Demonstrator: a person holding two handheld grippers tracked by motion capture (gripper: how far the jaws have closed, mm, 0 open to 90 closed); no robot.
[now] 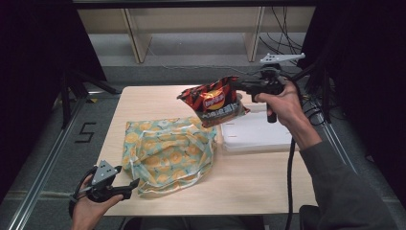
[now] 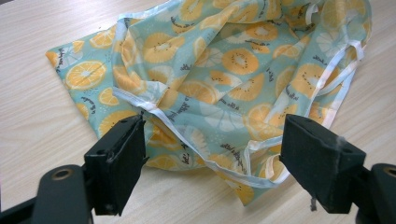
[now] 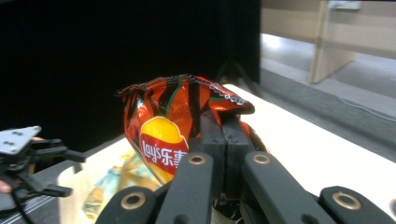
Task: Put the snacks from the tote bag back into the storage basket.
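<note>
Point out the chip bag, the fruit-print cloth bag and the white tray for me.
chip bag [image 1: 214, 99]: high view, on its printed front.
fruit-print cloth bag [image 1: 165, 153]: high view, middle of the fabric.
white tray [image 1: 256, 136]: high view, bare top surface.

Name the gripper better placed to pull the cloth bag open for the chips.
Left. The left gripper is open at the near edge of the cloth bag, its jaws straddling the trim. The right gripper is shut on the chip bag, held in the air above the table.
</note>
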